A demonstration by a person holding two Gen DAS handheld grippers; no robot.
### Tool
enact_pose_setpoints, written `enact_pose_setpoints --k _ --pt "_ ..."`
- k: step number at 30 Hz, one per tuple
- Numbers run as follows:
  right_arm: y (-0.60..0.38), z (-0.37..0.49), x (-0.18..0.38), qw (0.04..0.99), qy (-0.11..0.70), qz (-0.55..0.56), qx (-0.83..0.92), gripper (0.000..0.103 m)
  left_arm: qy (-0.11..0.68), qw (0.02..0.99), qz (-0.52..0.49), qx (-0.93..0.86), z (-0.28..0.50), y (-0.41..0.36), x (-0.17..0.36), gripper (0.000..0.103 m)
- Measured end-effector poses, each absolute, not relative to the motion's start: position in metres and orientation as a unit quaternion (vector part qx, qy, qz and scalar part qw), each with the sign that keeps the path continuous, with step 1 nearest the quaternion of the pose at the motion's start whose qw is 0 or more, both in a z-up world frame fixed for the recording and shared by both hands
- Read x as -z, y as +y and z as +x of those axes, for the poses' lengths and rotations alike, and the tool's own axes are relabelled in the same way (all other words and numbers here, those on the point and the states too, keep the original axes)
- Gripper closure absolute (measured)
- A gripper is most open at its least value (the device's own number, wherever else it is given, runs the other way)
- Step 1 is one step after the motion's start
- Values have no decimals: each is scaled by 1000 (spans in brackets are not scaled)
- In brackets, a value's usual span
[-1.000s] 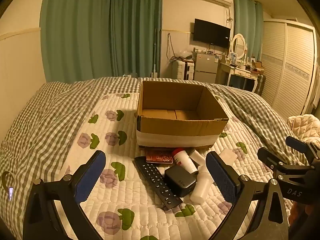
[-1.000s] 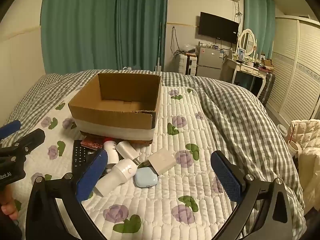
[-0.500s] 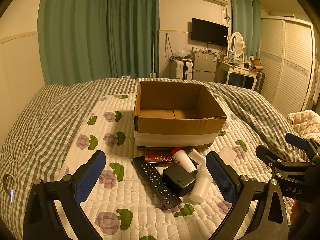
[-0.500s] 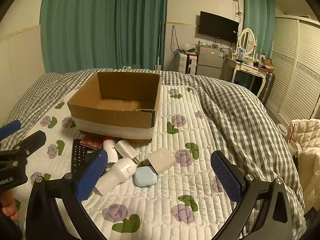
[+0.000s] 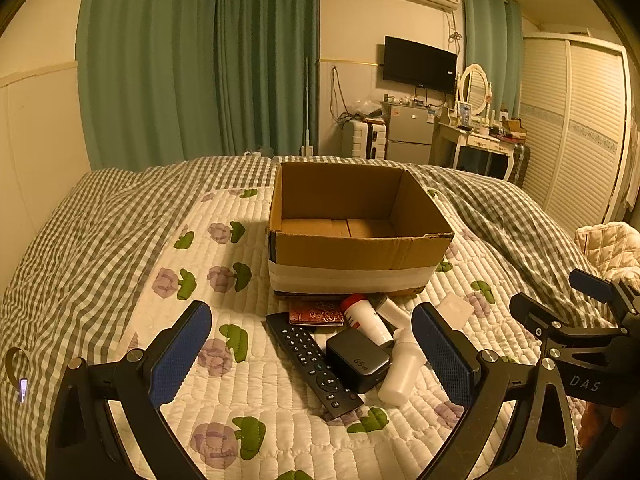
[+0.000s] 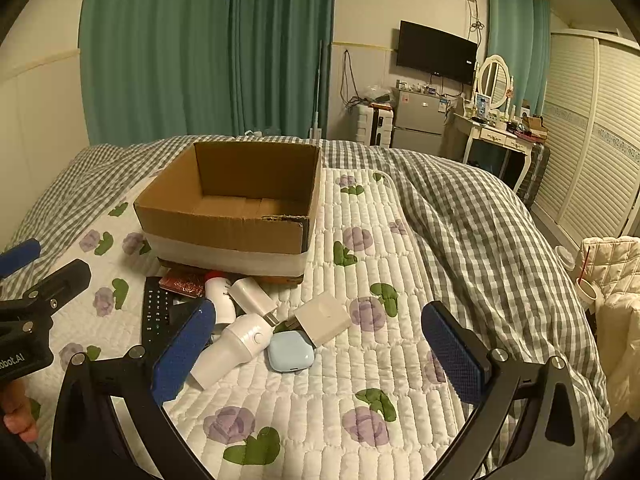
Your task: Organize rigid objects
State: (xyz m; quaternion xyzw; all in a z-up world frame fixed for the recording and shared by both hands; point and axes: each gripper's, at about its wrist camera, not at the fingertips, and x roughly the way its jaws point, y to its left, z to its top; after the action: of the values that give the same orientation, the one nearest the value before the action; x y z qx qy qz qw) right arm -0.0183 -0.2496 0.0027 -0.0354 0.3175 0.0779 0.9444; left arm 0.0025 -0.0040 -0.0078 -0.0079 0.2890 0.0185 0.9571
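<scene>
— What is under you, and what room is it?

— A bed (image 5: 120, 264) with a grey checked duvet and a white quilted pad printed with purple flowers. Green curtains (image 5: 200, 60) hang behind it; to their right a wall television (image 5: 419, 65), a small fridge (image 5: 408, 133), a dressing table with an oval mirror (image 5: 474, 89), and a slatted wardrobe (image 5: 576, 128) at the far right.

— And the things?

— An open cardboard box (image 5: 352, 258) sits upright mid-bed. Just in front of it lies a cluster: a red patterned case (image 5: 316, 313) against the box, a black remote (image 5: 314, 364), a black charger (image 5: 358, 359) resting partly on the remote, a red-capped bottle (image 5: 362, 318), a white bottle (image 6: 230, 348) on its side, a pale blue case (image 6: 290, 351) touching a white square adapter (image 6: 324, 318).

— Your own pose?

— My left gripper (image 5: 312, 354) hovers low over the pad, jaws wide apart and empty, framing the remote and charger. My right gripper (image 6: 320, 356) hangs beside it, jaws equally spread, holding nothing, with the blue case between them.
</scene>
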Motion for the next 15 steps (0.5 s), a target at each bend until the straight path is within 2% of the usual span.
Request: enact_pose_setpoints --k 15 --pt "-249 -18 -1 944 318 -36 -79 0 289 957 -8 -18 3 -3 8 1"
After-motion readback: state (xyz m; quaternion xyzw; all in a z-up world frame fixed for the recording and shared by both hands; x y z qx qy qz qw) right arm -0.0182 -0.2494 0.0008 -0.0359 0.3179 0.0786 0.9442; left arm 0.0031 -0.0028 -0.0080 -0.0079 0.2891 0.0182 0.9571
